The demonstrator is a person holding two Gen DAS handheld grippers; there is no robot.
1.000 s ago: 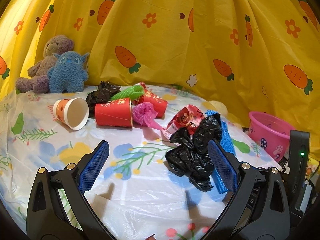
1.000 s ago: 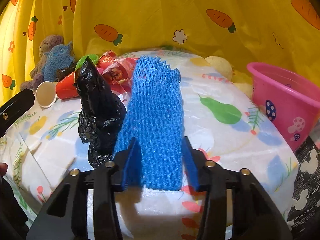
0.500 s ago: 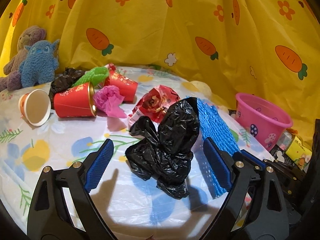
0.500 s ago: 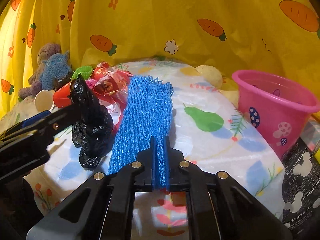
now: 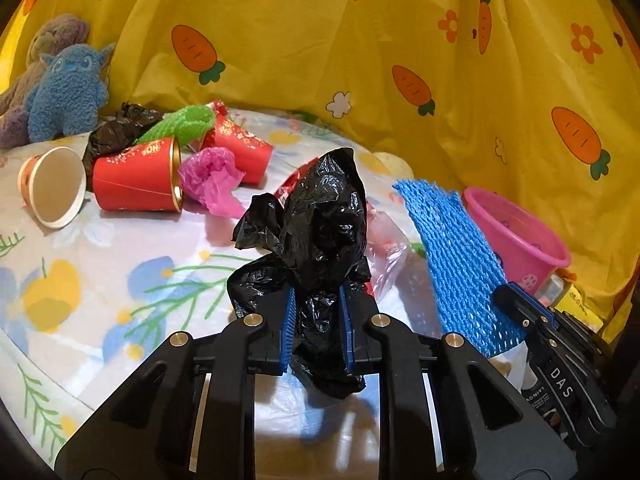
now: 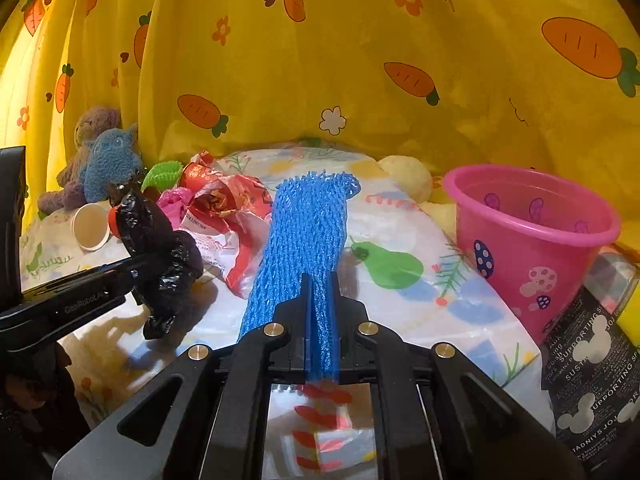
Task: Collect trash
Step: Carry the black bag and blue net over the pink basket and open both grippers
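My left gripper (image 5: 318,320) is shut on a crumpled black plastic bag (image 5: 320,224), which stands up between the blue pads; it also shows in the right wrist view (image 6: 160,248). My right gripper (image 6: 320,320) is shut on a blue foam net (image 6: 308,232), seen at right in the left wrist view (image 5: 456,256). A pink bucket (image 6: 532,236) stands at the right table edge (image 5: 516,236). More trash lies behind: a red wrapper (image 6: 232,208), two red cups (image 5: 136,180), a white paper cup (image 5: 52,192), pink tissue (image 5: 212,180), green net (image 5: 180,124), another black bag (image 5: 120,128).
A flower-printed plastic cloth (image 5: 120,280) covers the table, with a yellow carrot curtain (image 5: 360,60) behind. Two plush toys (image 5: 60,84) sit at the back left. A black printed pack (image 6: 592,368) stands beside the bucket. A pale round object (image 6: 408,176) lies by the curtain.
My left gripper moved forward and closed on the black bag, lifting it. My right gripper closed on the blue net a second ago and keeps hold, now raised slightly.
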